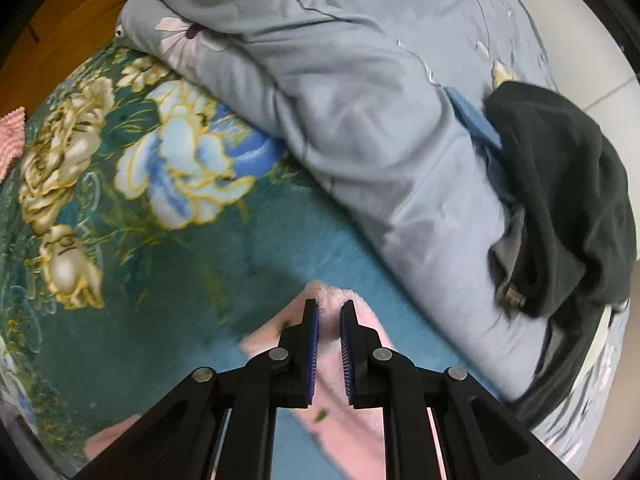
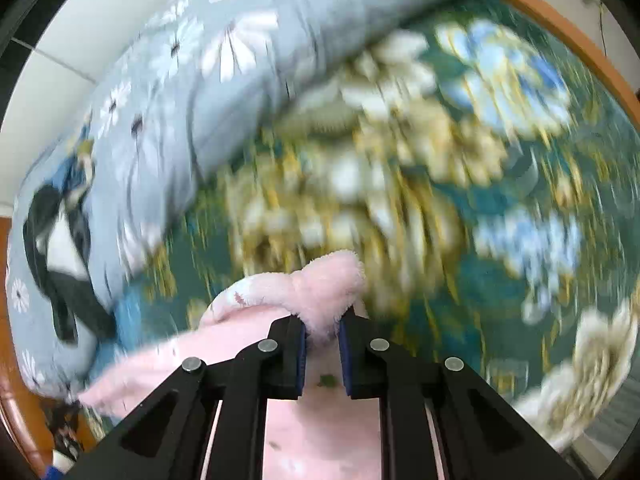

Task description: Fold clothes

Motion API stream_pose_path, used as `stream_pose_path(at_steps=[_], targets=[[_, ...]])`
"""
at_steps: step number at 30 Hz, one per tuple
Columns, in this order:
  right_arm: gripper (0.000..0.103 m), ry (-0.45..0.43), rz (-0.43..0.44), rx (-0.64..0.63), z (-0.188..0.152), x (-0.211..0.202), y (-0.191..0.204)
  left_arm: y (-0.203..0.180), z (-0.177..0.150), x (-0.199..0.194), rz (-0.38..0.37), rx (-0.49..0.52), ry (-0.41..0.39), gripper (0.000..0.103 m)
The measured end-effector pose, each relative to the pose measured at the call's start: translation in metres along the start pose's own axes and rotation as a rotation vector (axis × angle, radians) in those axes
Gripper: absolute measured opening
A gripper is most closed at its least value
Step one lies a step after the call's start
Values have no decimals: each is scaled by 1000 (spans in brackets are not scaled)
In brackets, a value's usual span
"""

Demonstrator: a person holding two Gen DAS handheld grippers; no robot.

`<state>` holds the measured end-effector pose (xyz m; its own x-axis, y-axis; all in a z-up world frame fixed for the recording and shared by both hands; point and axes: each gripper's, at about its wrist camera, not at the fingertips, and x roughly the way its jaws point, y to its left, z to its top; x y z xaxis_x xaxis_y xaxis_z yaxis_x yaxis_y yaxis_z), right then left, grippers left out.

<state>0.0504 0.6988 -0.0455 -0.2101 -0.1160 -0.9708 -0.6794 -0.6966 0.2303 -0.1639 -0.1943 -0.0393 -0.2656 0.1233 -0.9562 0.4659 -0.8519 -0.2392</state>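
A fluffy pink garment point(image 1: 352, 420) lies on the teal flowered bedspread point(image 1: 152, 264). My left gripper point(image 1: 329, 308) is shut on an edge of it, pink fleece pinched between the blue pads. In the right wrist view, my right gripper point(image 2: 323, 322) is shut on another bunched edge of the pink garment point(image 2: 320, 292) and holds it lifted above the bedspread point(image 2: 500, 240). The rest of the garment hangs down and to the left under the gripper. The right view is strongly motion-blurred.
A rolled grey-blue flowered quilt point(image 1: 340, 112) lies along the bed's far side, with a black garment point(image 1: 560, 184) on its end. The quilt point(image 2: 168, 92) also shows in the right wrist view. A wooden bed frame point(image 2: 568, 36) borders the bed.
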Motion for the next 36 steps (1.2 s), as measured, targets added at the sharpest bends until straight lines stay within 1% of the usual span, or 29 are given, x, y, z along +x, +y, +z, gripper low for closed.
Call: stream_pose_path(at_steps=[3,5,8,12,14,15,16,17,18,20,22,24,25,26,28,29,32,34,35,36], targets=[[14,-62,3,28,38,-8,9,-8,10,9,-14,-34,-3,13],[14,-56,-35,57,48,5,12,-13,17,15,-22,-55,-3,13],[14,-51,-65,101,53,22,10,-16,31,24,-31,-83,-7,13],[14,-35,-99,124,51,35,11,-21,46,35,-41,-100,6,13],[15,-32,-113,113,51,37,14,-24,47,35,-78,-79,15,13],[17,-35,-123,98,51,35,17,-25,48,36,-96,-69,20,14],[19,-37,-132,84,51,34,19,-26,49,36,-113,-60,25,23],[24,-41,-143,68,52,32,22,-25,49,35,-126,-55,30,36],[33,-47,-152,50,53,28,24,-23,48,32,-131,-52,29,40],[41,-67,-153,36,50,17,27,-15,44,23,-130,-56,20,42],[41,-87,-151,26,46,6,30,1,29,10,-110,-52,19,42],[41,-109,-134,36,31,-8,26,20,10,-4,-78,-41,20,44],[41,-120,-125,42,24,-14,25,30,0,-10,-56,-32,22,48],[41,-127,-118,50,14,-21,21,43,-14,-16,-18,-17,32,50],[41,-116,-112,89,-19,-30,3,77,-46,-27,51,-22,56,50],[41,-110,-111,110,-38,-33,-6,94,-61,-32,78,-38,66,50],[41,-76,-112,221,-109,-40,-46,153,-115,-50,141,-145,99,52],[45,-38,-92,310,-156,-35,-74,191,-151,-59,172,-227,127,53],[46,-23,-82,347,-176,-31,-85,205,-165,-62,181,-257,137,53],[46,-18,-60,376,-190,-29,-91,210,-171,-61,180,-266,141,53]])
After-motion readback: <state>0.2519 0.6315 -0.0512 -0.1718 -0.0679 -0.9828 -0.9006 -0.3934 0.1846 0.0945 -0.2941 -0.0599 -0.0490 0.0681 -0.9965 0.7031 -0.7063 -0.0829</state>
